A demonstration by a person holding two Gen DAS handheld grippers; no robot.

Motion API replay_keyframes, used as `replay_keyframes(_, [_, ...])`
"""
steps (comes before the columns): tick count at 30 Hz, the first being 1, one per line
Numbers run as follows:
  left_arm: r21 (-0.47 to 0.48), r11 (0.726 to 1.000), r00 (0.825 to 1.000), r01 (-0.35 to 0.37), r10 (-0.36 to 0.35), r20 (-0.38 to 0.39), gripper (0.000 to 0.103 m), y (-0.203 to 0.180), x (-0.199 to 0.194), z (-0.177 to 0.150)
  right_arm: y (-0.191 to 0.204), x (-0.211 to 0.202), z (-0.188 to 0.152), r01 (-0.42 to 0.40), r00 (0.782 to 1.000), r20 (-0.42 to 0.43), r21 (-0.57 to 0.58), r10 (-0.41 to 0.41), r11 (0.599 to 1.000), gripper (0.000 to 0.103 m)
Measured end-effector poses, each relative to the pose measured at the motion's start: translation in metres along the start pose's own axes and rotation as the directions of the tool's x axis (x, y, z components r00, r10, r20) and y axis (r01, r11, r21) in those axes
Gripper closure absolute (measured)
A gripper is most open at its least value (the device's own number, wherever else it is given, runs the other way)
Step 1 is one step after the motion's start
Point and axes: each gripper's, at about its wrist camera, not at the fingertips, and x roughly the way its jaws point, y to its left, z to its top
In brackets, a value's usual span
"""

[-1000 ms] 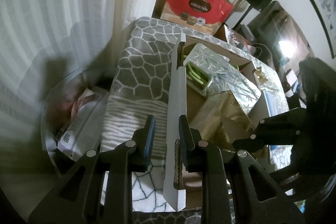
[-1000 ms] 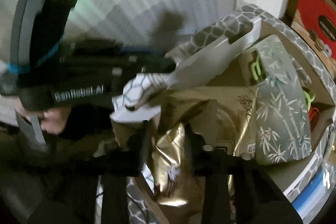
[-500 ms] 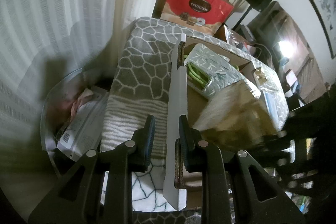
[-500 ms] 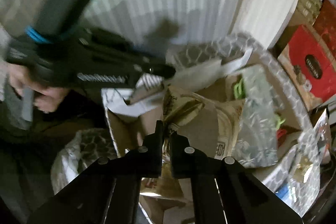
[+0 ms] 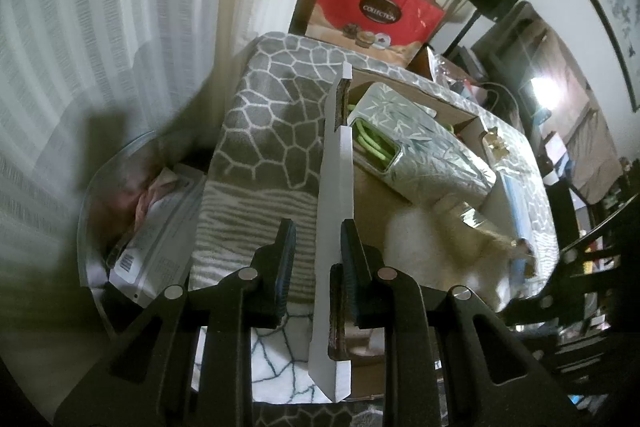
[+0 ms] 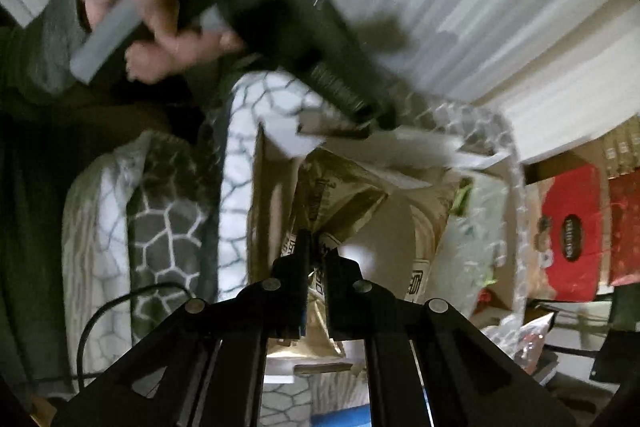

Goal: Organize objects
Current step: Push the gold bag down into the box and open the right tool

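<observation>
The gold bag (image 6: 340,195) is pinched at its lower edge by the right gripper (image 6: 316,247), whose jaws are nearly together on the foil, and from there it rises toward the middle of the right wrist frame, its long axis running up and away from the jaws and over the open box (image 6: 256,195). So the bag lies straight ahead of those jaws, touching them, and the right hand is plainly the nearer one; in the left wrist view it shows only as a pale gold blur at lower right. The coming move, I judge, turns on whether the bag goes down into the box beside the silver bamboo pack (image 5: 420,143) or comes out of it; I cannot tell which. The left gripper (image 5: 316,247) sits at lower centre of its frame with jaws narrow around the white box flap (image 5: 336,187); one pad touches the flap, the other stands just off it, so it looks held back rather than clamped
</observation>
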Motion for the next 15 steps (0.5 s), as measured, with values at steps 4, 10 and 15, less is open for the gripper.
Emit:
replay_keyframes(4, [0.003,1.0,1.0,0.0,0.0,-0.002,0.083,0.0,0.001,0.0,0.003,0.013,-0.004,-0.05,0.999,0.002,0.031,0.05,0.998,0.089])
replay_keyframes(10, [0.003,1.0,1.0,-0.003,0.003,-0.002,0.082,0.0,0.0,-0.001,-0.034,0.002,-0.017,-0.176,0.977,0.163,0.272,0.135,0.946,0.076])
replay_keyframes(15, [0.014,1.0,1.0,-0.022,0.022,-0.002,0.081,-0.004,0.001,-0.001,-0.057,-0.012,-0.034,-0.189,0.962,0.261,0.451,0.073,0.872,0.076])
